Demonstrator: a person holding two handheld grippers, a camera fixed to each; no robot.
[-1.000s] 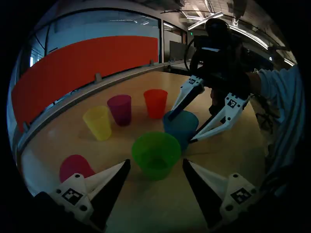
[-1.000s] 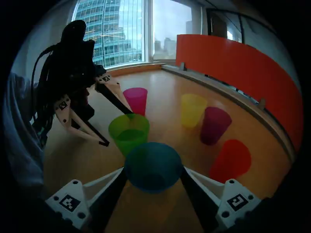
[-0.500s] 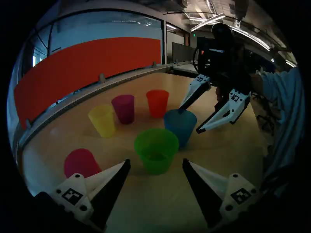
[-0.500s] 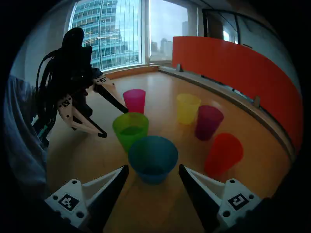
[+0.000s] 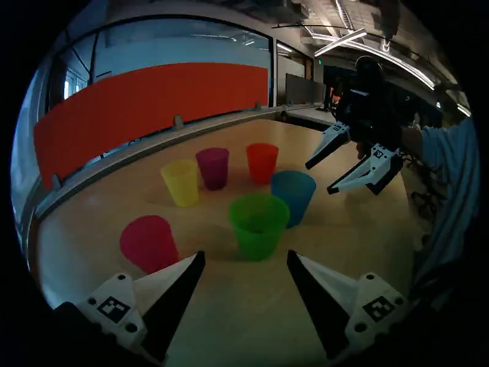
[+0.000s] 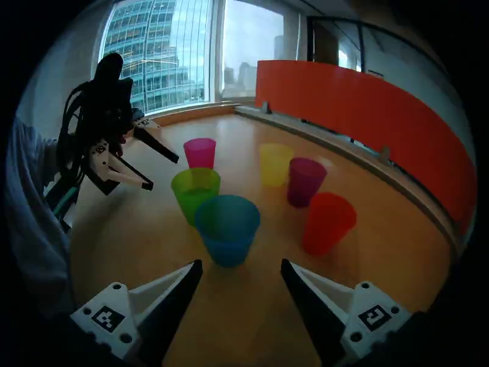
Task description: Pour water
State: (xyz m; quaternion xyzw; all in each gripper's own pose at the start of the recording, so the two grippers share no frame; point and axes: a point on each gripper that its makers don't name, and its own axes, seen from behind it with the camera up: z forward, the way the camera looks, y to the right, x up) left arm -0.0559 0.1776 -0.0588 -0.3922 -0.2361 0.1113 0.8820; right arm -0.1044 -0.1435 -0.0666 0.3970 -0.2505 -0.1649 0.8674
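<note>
Left gripper (image 5: pixel 244 252) spread, green cup (image 5: pixel 258 223) just ahead, right gripper (image 6: pixel 240 262) spread, blue cup (image 6: pixel 227 227) just ahead

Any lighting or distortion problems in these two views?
Right gripper view: the bright window backlights the left gripper, leaving its body a dark silhouette. Left gripper view: dim overall, the ceiling strip light glares, the orange panel bows from fisheye, yet the green cup looks sharp.

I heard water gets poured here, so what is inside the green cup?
The green cup stands upright and open; no object shows inside. Its tinted wall hides whether water sits at the bottom.
</note>
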